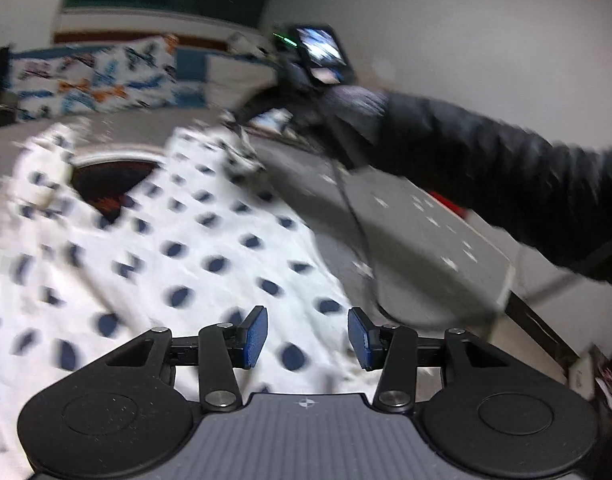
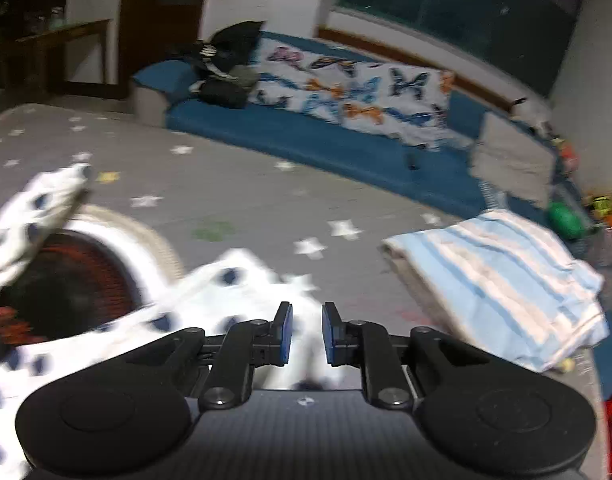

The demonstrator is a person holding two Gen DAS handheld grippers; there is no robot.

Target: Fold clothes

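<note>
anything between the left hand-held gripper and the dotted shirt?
Nothing visible. The left hand-held gripper hangs directly over the dotted shirt, jaws apart with only cloth behind the gap. The other arm's dark sleeve and its cable pass to the right, over the grey star-print bedsheet.

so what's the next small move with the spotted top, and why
Probably lower the right tongs onto the edge of the white navy-spotted top just ahead and close. Both tongs stand open with cloth between the pads but not pinched, the left tongs wider, and the top lies spread, unfolded, on the grey star-print mat.
</note>
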